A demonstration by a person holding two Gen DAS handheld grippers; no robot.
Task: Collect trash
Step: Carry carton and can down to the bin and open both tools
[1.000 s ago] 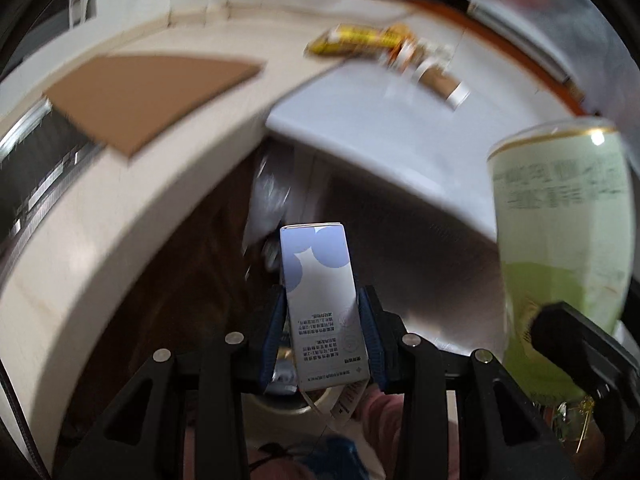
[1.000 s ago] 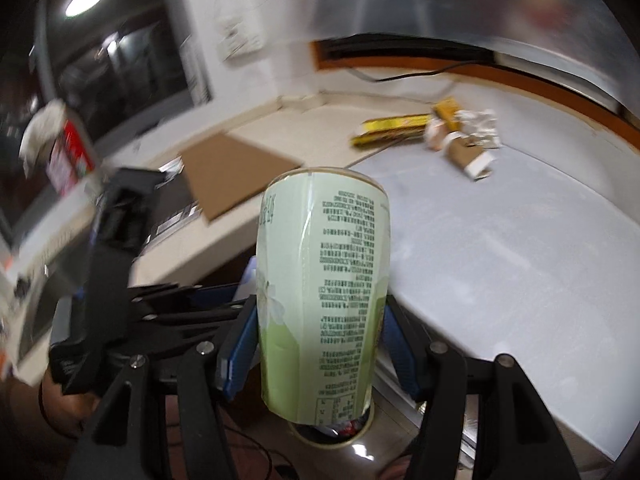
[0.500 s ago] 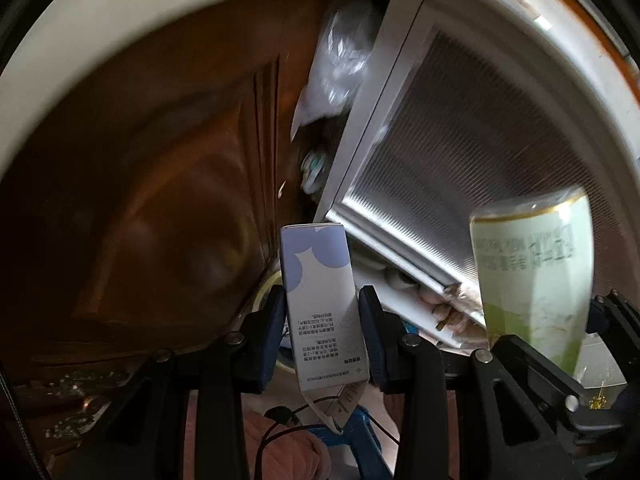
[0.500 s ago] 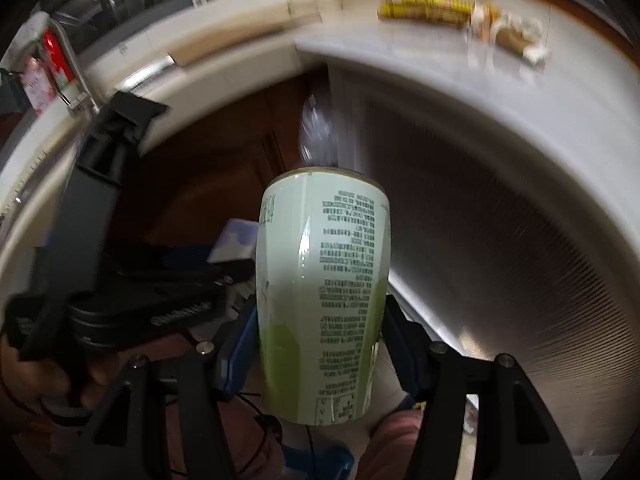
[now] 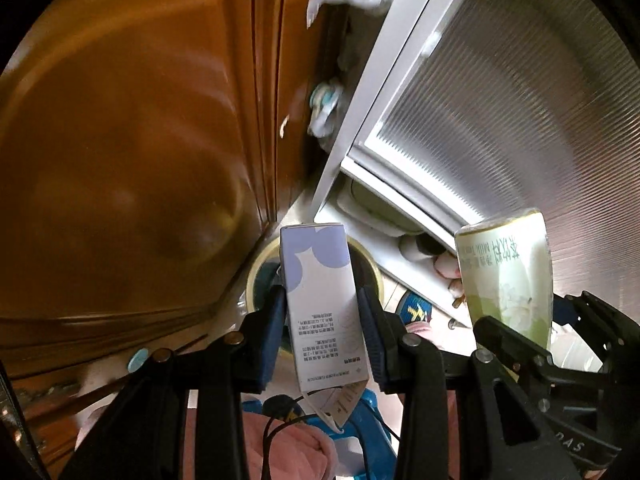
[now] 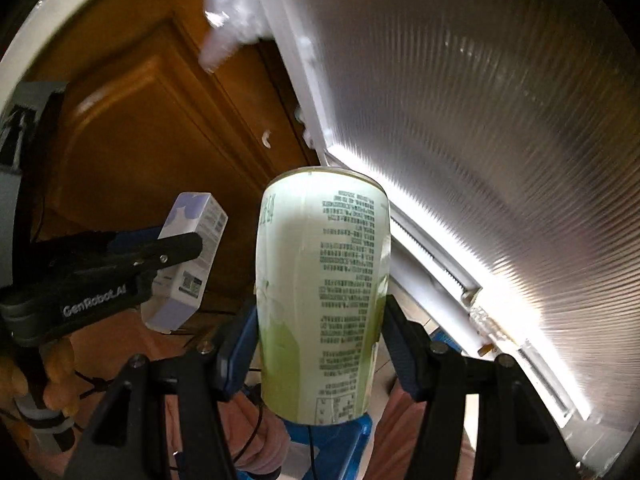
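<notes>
My left gripper [image 5: 320,320] is shut on a small white and lavender carton [image 5: 322,304], held upright between the blue pads. It also shows in the right wrist view [image 6: 188,260], at the left. My right gripper [image 6: 318,344] is shut on a tall pale green can [image 6: 322,292] with printed text. The can also shows in the left wrist view [image 5: 506,272], at the right. A round bin rim [image 5: 256,276] lies on the floor right behind the carton, mostly hidden by it.
A brown wooden cabinet door [image 5: 132,140] fills the left. A ribbed white panel [image 5: 500,80] with a white frame stands at the right. A white plastic bag [image 6: 228,28] hangs between them. Slippers [image 5: 376,208] lie under the panel.
Both grippers have swung down from the countertop to the floor beside the cabinet, still holding the carton and the can. The bin rim has come into view behind the carton.
</notes>
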